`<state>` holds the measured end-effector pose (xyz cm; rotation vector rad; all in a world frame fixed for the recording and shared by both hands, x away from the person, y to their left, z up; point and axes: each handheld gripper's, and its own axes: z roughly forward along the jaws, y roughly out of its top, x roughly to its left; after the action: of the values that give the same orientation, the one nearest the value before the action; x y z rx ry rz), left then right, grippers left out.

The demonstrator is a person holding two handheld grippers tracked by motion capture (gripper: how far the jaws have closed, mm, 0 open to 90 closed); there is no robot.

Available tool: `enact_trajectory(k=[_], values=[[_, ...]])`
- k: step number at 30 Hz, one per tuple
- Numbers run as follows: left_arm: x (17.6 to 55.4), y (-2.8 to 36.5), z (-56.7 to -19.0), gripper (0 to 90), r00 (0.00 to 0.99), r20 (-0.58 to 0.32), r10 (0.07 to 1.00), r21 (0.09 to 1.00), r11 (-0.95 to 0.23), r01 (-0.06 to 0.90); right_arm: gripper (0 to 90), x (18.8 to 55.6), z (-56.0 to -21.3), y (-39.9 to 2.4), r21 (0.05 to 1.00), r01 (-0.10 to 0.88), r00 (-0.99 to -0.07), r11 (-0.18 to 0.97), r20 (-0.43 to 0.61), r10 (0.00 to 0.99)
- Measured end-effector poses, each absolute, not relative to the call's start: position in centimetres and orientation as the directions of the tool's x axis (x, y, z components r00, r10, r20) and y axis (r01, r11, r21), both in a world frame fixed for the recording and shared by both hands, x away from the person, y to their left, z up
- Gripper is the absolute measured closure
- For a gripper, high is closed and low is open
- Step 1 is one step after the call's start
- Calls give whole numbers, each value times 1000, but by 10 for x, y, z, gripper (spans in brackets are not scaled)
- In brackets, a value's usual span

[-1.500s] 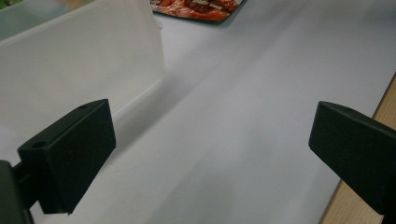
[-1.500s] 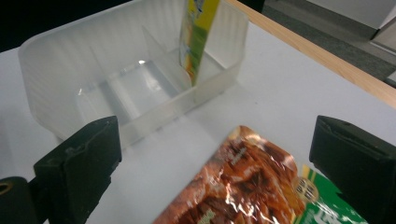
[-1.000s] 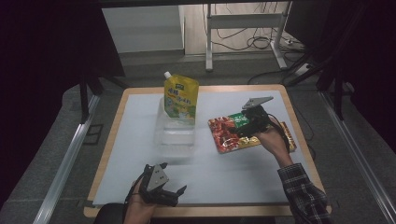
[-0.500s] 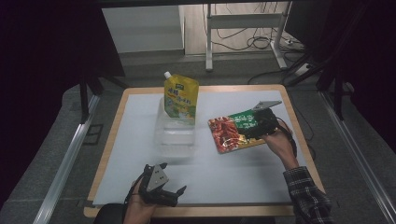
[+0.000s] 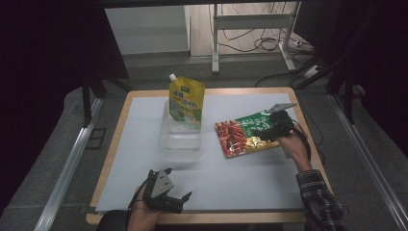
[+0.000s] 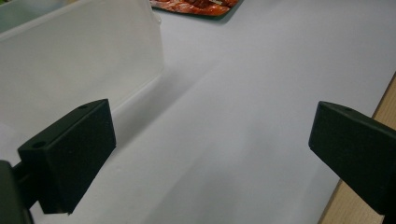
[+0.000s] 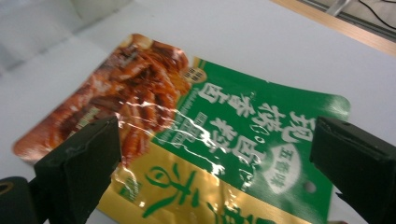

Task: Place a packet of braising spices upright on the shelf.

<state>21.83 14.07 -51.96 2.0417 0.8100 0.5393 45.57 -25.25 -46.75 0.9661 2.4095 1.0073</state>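
A flat red, green and gold snack packet [image 5: 245,133] [image 7: 201,135] lies on the white mat at the right. My right gripper [image 5: 273,131] [image 7: 215,163] hovers over the packet's right end, jaws wide apart on either side of it, gripping nothing. A yellow-green spouted pouch [image 5: 186,102] stands upright in the far end of a clear plastic box [image 5: 180,140] [image 6: 70,65] at the middle. My left gripper [image 5: 174,198] [image 6: 210,154] rests open near the mat's front edge, pointing toward the box, with nothing between its fingers.
The white mat [image 5: 231,178] covers a wooden table [image 5: 113,159] whose edge shows all round. A metal frame with cables [image 5: 255,29] stands on the floor beyond the table. A dark post [image 5: 89,91] is at the far left.
My right gripper has moved a little to the right along the snack packet, toward its right end. The left gripper has stayed where it was.
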Motion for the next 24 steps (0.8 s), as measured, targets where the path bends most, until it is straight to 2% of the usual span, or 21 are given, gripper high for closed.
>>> enact_trajectory(k=[11,24], values=[[218,140,-520,3,698,77,712,831,-432,349,24,469,-478,-273,701,501,-677,507,-48,735],[218,139,-521,3,698,84,711,824,-443,352,26,489,-496,-285,662,587,-649,466,42,759]])
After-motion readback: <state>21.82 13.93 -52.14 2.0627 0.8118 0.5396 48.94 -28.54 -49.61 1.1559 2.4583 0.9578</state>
